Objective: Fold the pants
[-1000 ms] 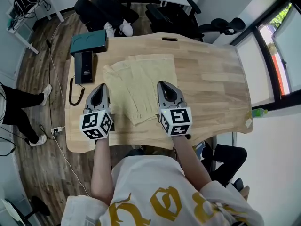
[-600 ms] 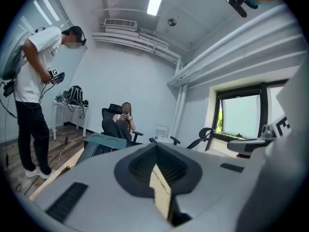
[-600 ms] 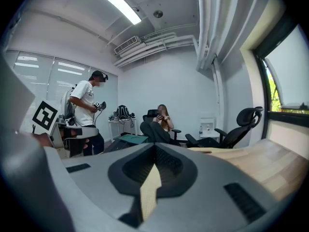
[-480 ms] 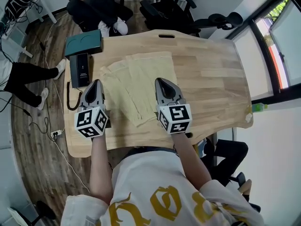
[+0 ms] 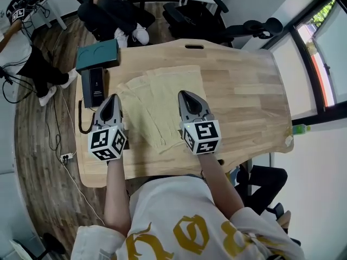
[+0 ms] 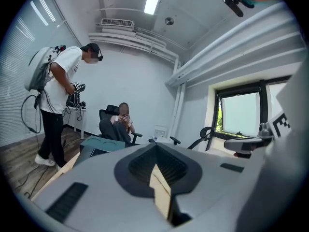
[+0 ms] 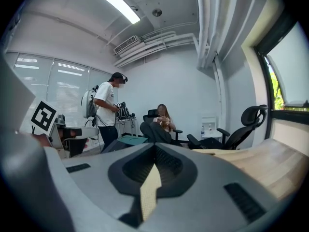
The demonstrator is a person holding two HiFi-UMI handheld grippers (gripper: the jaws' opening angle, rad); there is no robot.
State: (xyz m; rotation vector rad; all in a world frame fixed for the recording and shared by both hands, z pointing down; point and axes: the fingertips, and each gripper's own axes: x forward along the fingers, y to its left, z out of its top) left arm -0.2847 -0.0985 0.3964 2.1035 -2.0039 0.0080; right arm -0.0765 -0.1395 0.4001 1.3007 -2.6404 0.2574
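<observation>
Two grippers are held clenched, nothing between the jaws: left gripper at the left edge of the pants, right gripper at the right edge. Pants (beige) are spread flat on the table.

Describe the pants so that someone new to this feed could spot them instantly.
Start at the big light wooden table filling the head view. On its left half, right of the teal case and the black device, lie the pants. They are the only soft thing there: a flat, pale yellow cloth beside hard, dark items.
</observation>
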